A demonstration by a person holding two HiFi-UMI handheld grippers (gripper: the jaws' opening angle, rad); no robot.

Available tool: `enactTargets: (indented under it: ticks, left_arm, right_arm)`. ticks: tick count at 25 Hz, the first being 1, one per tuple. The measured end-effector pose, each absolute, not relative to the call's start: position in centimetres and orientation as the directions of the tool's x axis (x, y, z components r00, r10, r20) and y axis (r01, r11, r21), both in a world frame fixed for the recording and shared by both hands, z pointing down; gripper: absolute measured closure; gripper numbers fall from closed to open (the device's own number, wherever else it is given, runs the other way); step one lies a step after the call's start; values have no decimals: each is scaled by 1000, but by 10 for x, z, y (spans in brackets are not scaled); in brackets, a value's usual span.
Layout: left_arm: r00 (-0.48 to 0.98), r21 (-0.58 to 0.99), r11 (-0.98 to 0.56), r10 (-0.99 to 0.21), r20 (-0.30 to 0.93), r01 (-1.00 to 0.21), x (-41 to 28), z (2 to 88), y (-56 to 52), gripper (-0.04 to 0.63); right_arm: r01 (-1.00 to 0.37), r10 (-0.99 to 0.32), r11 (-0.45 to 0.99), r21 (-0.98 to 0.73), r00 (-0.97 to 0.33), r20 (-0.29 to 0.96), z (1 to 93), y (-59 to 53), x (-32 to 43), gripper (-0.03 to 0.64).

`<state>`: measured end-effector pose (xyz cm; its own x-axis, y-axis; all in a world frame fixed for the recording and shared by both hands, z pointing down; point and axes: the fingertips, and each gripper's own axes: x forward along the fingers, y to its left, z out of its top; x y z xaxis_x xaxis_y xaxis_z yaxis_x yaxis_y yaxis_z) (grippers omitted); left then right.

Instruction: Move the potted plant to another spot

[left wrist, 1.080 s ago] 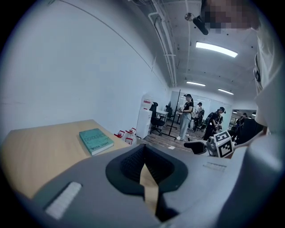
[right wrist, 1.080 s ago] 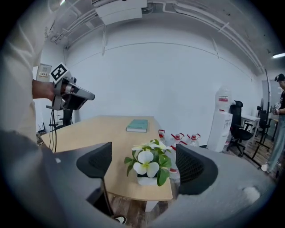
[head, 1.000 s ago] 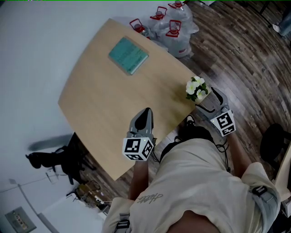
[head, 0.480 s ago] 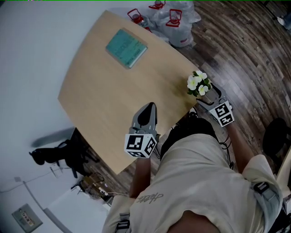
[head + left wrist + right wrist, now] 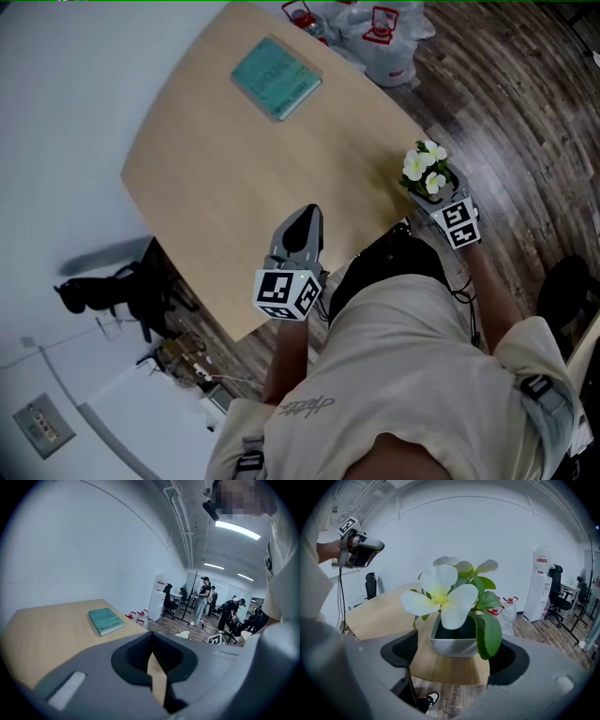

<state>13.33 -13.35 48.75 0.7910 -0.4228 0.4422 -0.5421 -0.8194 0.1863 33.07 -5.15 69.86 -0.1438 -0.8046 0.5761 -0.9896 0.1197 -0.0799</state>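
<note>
Potted plant sits gripped in the right tool.

There is one bench, one potted plant and one teal book. Two grippers show: the left hand-held gripper and the right hand-held gripper. At least two water jugs can be counted.
</note>
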Motion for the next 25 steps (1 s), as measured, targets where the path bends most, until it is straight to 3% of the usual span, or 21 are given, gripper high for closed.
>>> enactTargets:
  ticks: [6, 11, 25]
  left_arm:
    - [760, 188, -780, -473, 446, -596, 114, 489, -137, 577]
    - [747, 187, -764, -496, 442, -618, 109, 487, -139, 577]
    - [750, 191, -762, -500, 433, -618, 116, 489, -131, 577]
  right_arm:
    - [-990, -803, 121, -67, -137, 580, 703, -60, 331, 197]
    - [-992, -806, 120, -49, -126, 578, 705, -67, 333, 278]
    - [-990, -825, 134, -42, -135, 549, 693, -67, 334, 284]
